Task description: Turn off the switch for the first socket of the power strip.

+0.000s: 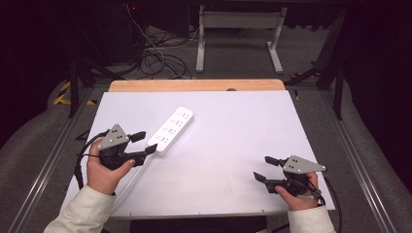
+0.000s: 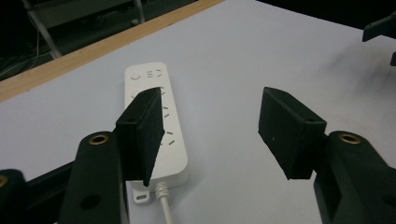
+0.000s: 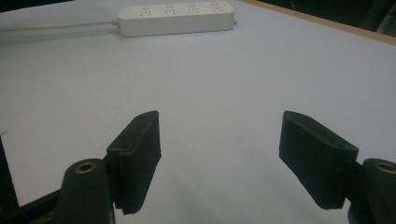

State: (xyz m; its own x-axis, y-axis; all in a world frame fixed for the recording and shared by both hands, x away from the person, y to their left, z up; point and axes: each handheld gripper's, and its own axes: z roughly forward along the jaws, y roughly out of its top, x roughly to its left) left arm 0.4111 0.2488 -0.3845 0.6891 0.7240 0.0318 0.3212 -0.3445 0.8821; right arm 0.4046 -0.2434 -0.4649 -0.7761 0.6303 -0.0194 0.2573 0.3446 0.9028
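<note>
So there's a white power strip [image 1: 171,130] lying flat on the white table [image 1: 243,145], angled diagonally. The left gripper [image 1: 145,143] is right at the strip's cord end, jaws spread wide with nothing between them. In the high view the lower jaw tip looks like it's just about at the strip's near corner, but I can't tell if it's actually touching.

From the left gripper view, the left gripper [image 2: 212,135] looks along the power strip [image 2: 156,126], which runs away from it. The strip sits off toward its left jaw rather than centered in the gap, and that jaw covers part of the sockets. The white cord [image 2: 164,205] comes out of the strip's near end, low down by the same jaw.

The right gripper [image 1: 265,169] is well apart from the strip, over bare table, also wide open and empty. In the right gripper view, the right gripper [image 3: 219,158] has plain table between its jaws, and the power strip [image 3: 176,17] is far ahead and a bit left, lying crosswise with its cord [image 3: 56,25] trailing off left.
</note>
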